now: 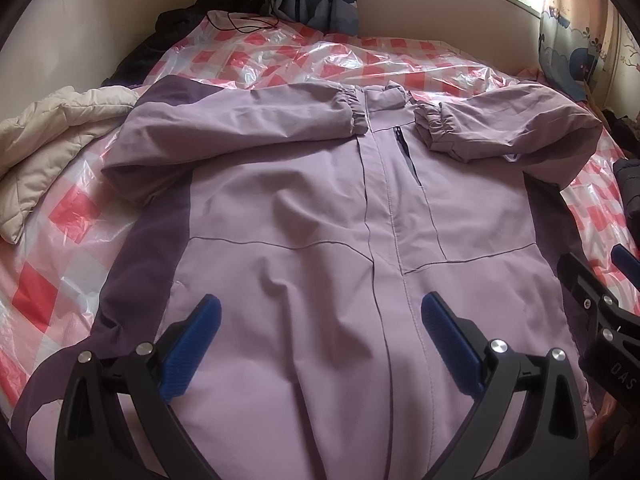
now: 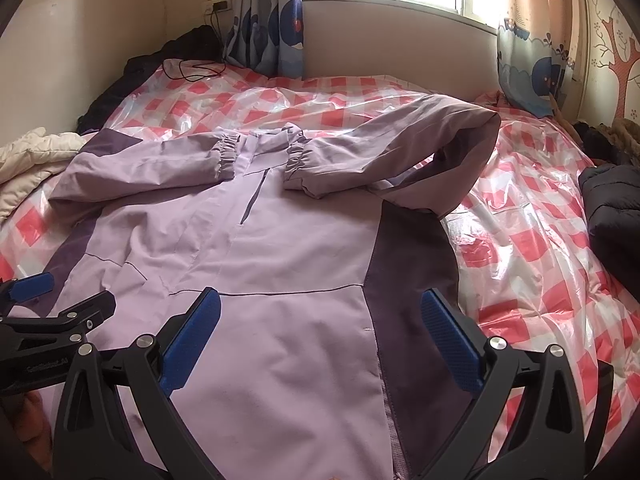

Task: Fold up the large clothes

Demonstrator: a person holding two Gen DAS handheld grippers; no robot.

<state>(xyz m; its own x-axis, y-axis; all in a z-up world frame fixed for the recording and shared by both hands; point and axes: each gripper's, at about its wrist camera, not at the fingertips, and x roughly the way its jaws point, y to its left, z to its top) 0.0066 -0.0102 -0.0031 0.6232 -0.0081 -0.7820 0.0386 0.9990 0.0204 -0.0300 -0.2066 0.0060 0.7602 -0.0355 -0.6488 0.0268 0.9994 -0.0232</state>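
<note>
jacket: lilac jacket with dark purple side panels lies front-up and zipped, flat on the bed, which is covered in a red-check plastic sheet. Collar points at the window, hem is nearest the cameras.
sleeves: left sleeve and right sleeve are both folded in across the chest. Their cuffs sit just either side of the zip, not touching.
left tongs: left tongs are spread wide and empty, hovering over the lower front near the centre zip.
right tongs: right tongs are also wide apart and empty, over the lower right front where lilac meets the dark panel.
step (my read): sleeves look done, so the next move is probably the hem-to-collar fold.
how: take each hem corner at the outer edge, through both layers. Pinch the fabric only, because the plastic sheet is loose and will snag.
lift: raise both corners together and level, then carry them forward over the cuffs so the sleeves stay pinned under the fold.
risk: right sleeve is puffed up at the shoulder in the right wrist view and may spring out. Flatten it first or land the fold on it.
clutter: cream quilt lies just beside the left sleeve, and a dark coat sits at the right bed edge. Keep the fold clear of both.
</note>
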